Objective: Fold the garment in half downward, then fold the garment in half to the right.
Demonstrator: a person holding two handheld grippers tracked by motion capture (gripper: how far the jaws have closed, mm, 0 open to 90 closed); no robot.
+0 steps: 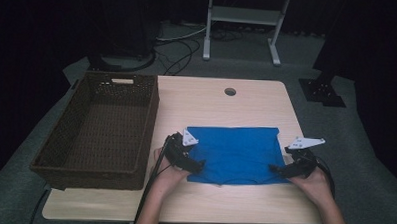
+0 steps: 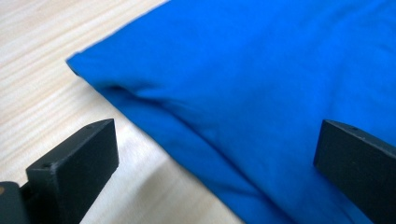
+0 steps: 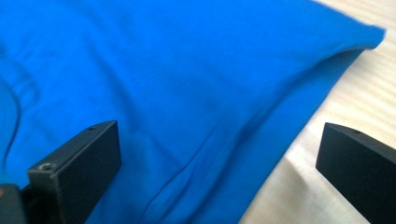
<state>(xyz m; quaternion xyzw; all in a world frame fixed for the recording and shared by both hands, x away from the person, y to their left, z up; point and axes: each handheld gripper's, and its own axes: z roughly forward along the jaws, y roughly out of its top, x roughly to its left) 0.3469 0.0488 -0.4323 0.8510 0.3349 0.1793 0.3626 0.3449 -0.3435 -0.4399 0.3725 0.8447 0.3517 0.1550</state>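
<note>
The basket point(image 1: 98, 128) stands along the counter's point(image 1: 243, 203) left edge and walls off that side, close to the left hand-held gripper point(image 1: 197, 166). Bare wood lies open behind the cloth point(image 1: 232, 150) up to the hole point(image 1: 230, 91), and in a strip along the near edge. Right of the right hand-held gripper point(image 1: 277, 169), the counter ends close by.

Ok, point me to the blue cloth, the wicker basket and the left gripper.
blue cloth point(image 1: 235, 148), high view, middle of its flat top.
wicker basket point(image 1: 147, 127), high view, its right wall.
left gripper point(image 1: 198, 166), high view, between its fingertips at the cloth's left edge.
</note>
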